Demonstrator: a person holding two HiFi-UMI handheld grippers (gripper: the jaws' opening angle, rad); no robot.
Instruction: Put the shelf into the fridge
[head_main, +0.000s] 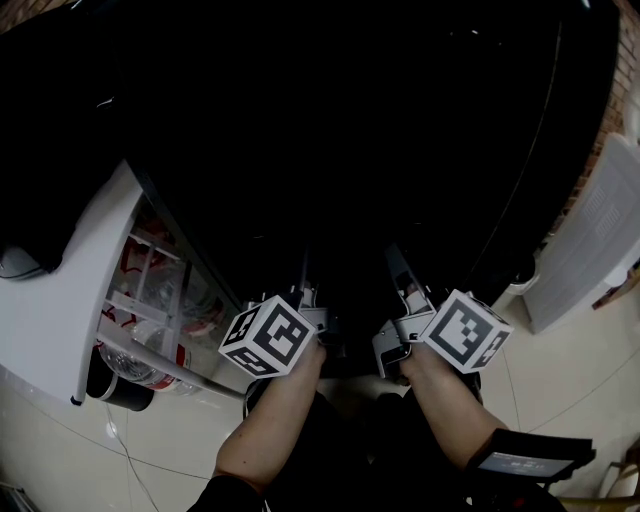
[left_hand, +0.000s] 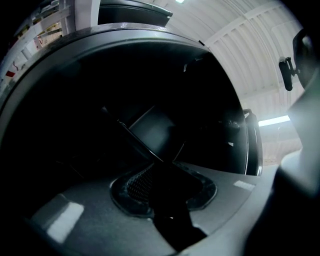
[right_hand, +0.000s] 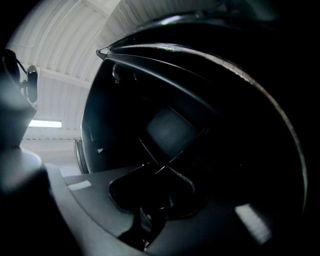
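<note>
Head view: left claw (head_main: 315, 298) and right claw (head_main: 398, 285) meet the dark shelf's (head_main: 350, 250) near edge, beside the fridge door (head_main: 60, 310).
Left gripper view: jaws seemingly clamped on that edge.
Right gripper view: likewise.
Likely stiff, glossy and breakable, so grip the edge evenly.

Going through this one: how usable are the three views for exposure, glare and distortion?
Head view: the upper half is nearly black, only the white fridge door is well lit. Left gripper view: dim, strong fisheye bending, pale glare patches on the grey shelf. Right gripper view: equally dark, a glare patch on the shelf, a blown-out ceiling lamp at left.
</note>
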